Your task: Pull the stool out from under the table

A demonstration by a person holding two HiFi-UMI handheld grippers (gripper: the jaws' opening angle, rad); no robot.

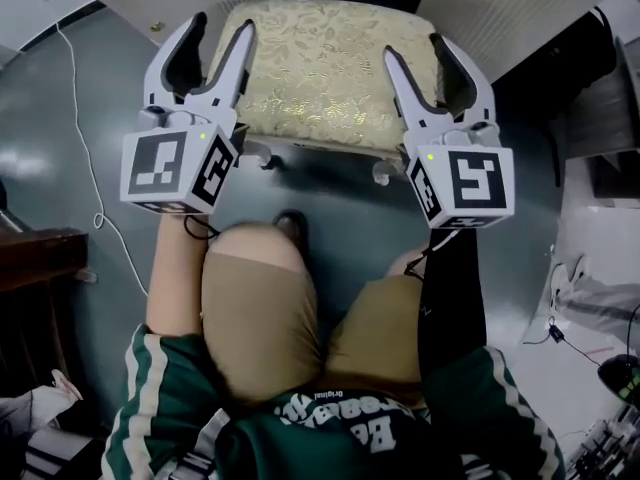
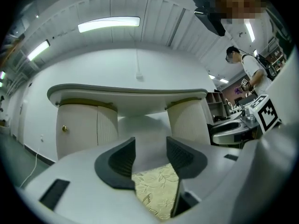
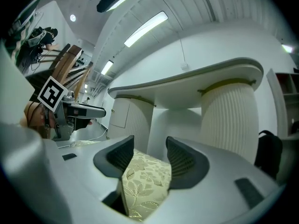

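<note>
Stool, with its cream flowered seat, stands on the grey floor straight ahead of both claws, its far end tucked below the white tabletop that rises beyond the claw tips. The person's knees are close behind the claws.

The left claw straddles the seat's left edge and the right claw straddles its right edge. On each, one jaw is over the padding and the other outside it. In each claw's own view the flowered fabric fills the gap between the dark pads, so both claws appear closed on the seat, the left a little less surely than the right.

The main risk, as I judge it, is slippage. The pads bite soft padding near the edge, so a hard tug could pull the fabric free and leave the stool behind. Uneven pulling could also swing the stool, catching a leg against the table's pedestal. Space behind the claws looks tight, so the stool may meet the knees.
</note>
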